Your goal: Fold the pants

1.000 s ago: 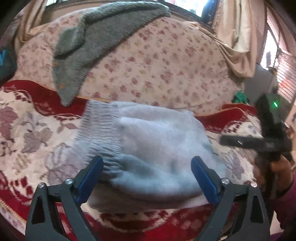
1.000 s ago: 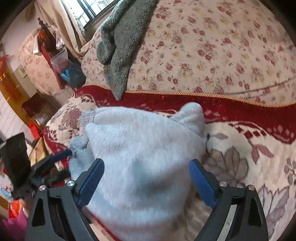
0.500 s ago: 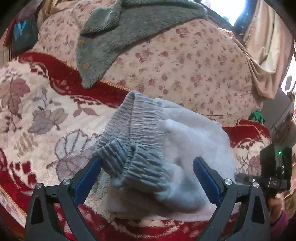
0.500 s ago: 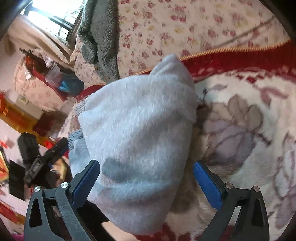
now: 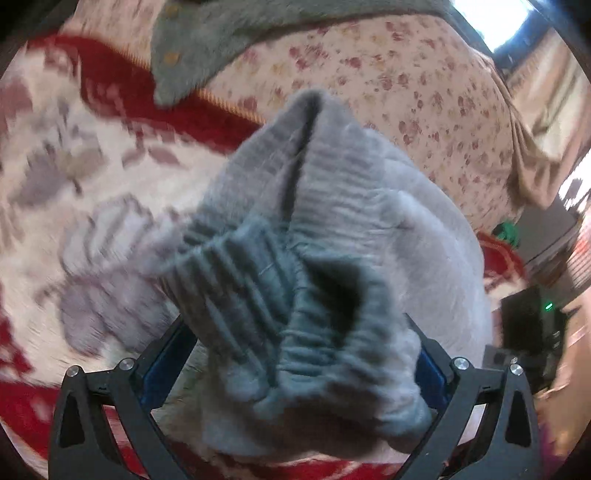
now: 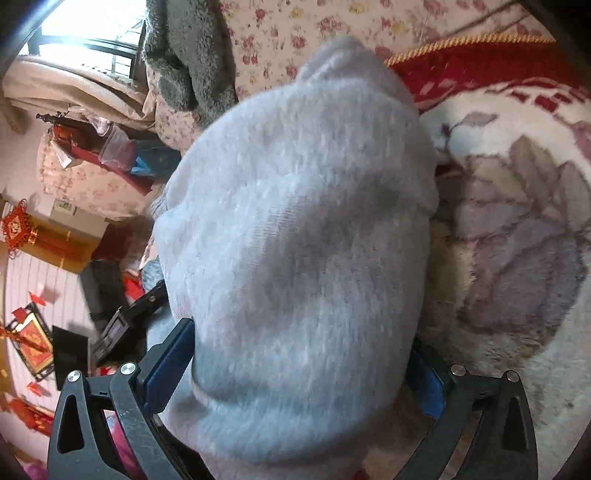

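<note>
Pants (image 5: pixel 406 229) bunched (grey cardigan (image 5: pixel 229 33) behind) on blanket (image 5: pixel 74 155).

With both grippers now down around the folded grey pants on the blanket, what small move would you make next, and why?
Probably close both grippers. The grey pants bulge between the left gripper, whose jaws are opening around the ribbed waistband, and the right gripper, wide around the plain end. Neither visibly pinches the cloth yet.

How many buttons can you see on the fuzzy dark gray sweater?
2. On the gray sweater in the left wrist view, one button is near its hanging corner, another button just above. More may be hidden or out of frame.
</note>
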Action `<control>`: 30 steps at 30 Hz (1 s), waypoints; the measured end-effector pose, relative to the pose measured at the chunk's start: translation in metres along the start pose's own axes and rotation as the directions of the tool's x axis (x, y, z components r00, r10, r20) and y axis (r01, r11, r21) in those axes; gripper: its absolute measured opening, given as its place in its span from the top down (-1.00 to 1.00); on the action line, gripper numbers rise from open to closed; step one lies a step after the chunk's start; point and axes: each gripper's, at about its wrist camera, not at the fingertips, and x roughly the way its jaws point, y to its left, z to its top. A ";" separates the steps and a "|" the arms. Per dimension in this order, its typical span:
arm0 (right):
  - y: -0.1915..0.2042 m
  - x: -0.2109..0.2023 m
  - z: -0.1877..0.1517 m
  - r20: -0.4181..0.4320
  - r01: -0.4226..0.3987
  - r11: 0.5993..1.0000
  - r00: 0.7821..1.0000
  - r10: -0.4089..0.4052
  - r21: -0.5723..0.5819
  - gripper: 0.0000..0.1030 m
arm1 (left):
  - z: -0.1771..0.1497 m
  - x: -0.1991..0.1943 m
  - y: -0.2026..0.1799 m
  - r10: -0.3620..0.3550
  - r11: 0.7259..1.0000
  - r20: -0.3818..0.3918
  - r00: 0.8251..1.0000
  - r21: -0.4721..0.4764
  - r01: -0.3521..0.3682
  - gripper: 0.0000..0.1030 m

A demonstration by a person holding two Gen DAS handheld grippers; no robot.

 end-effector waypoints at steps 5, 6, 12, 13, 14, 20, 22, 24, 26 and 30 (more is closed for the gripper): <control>-0.003 0.007 0.001 -0.001 -0.044 0.999 0.999 0.044 0.003 -1.00 | -0.005 0.010 0.010 -0.061 0.996 -0.024 0.998 -0.069 0.059 -1.00; -0.001 0.008 0.001 0.002 -0.040 0.999 0.999 0.040 -0.009 -1.00 | -0.006 0.014 0.013 -0.082 0.993 -0.039 0.996 -0.091 0.078 -1.00; 0.008 0.004 -0.005 0.057 -0.031 0.999 0.998 0.033 -0.030 -0.90 | -0.011 0.003 0.002 -0.051 0.997 0.001 0.999 -0.057 0.051 -0.62; 0.010 0.002 -0.005 0.062 -0.032 0.999 0.997 0.034 -0.036 -0.82 | -0.012 0.000 -0.002 -0.039 0.998 0.011 0.999 -0.046 0.040 -0.53; 0.014 0.001 -0.005 0.068 -0.029 0.999 0.997 0.032 -0.042 -0.76 | -0.012 -0.004 -0.007 -0.029 0.999 0.020 0.999 -0.039 0.029 -0.50; 0.025 -0.016 -0.005 0.088 -0.029 0.998 0.996 0.033 -0.048 -0.68 | -0.010 -0.021 -0.037 -0.028 0.999 0.049 0.998 -0.025 0.030 -0.36; 0.025 -0.029 -0.006 0.102 -0.032 0.999 0.994 0.036 -0.042 -0.68 | -0.010 -0.024 -0.048 -0.042 0.999 0.054 0.998 -0.011 0.043 -0.35; 0.024 -0.045 -0.008 0.120 -0.032 0.999 0.992 0.037 -0.040 -0.68 | -0.011 -0.026 -0.067 -0.060 0.998 0.061 0.996 0.006 0.060 -0.35; 0.023 -0.064 -0.011 0.140 -0.023 0.999 0.990 0.028 -0.043 -0.68 | -0.013 -0.024 -0.082 -0.077 0.997 0.061 0.995 0.023 0.076 -0.35; 0.015 -0.105 -0.016 0.182 0.006 0.999 0.983 0.001 -0.037 -0.68 | -0.016 -0.012 -0.125 -0.120 0.991 0.052 0.991 0.057 0.117 -0.35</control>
